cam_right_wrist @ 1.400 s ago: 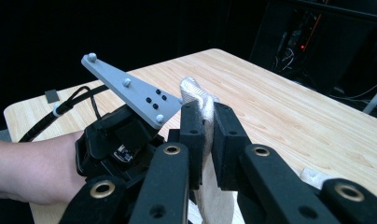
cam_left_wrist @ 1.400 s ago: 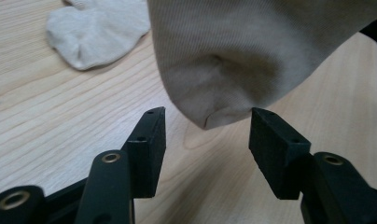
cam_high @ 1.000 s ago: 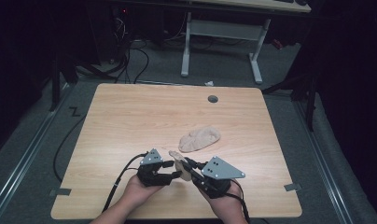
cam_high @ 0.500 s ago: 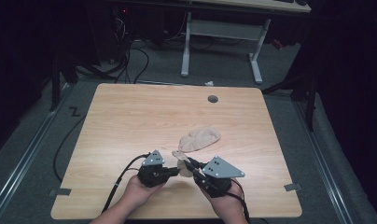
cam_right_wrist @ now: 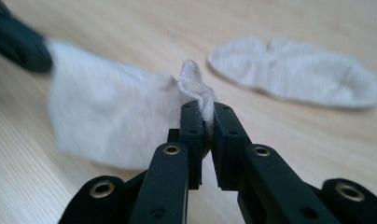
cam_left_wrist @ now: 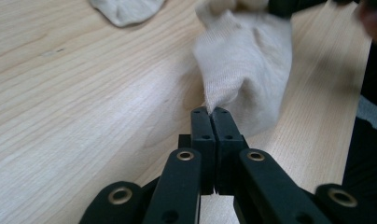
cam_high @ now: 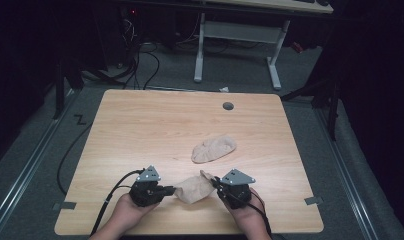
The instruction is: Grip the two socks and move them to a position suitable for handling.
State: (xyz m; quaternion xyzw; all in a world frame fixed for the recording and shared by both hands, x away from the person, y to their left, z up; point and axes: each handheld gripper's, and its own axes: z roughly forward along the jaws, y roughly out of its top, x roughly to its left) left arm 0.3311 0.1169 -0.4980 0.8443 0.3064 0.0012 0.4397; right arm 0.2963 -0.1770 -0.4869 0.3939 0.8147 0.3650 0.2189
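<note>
We are stretching a beige sock [cam_high: 194, 187] near the tabletop's [cam_high: 140, 130] front edge: the left gripper [cam_high: 171, 189] has just clamped its end, the right gripper [cam_high: 216, 183] pinching the other; a second sock [cam_high: 214, 149] is lying mid-tabletop.

High view overhead facing forward, gripper views close, sharing sock [cam_high: 194, 188]

**No readable text**

No words, labels, brand names or numbers can be read anywhere. A dark Z-shaped mark [cam_high: 80, 120] lies on the grey floor at the left of the high view, just beside the bench [cam_high: 140, 130].
</note>
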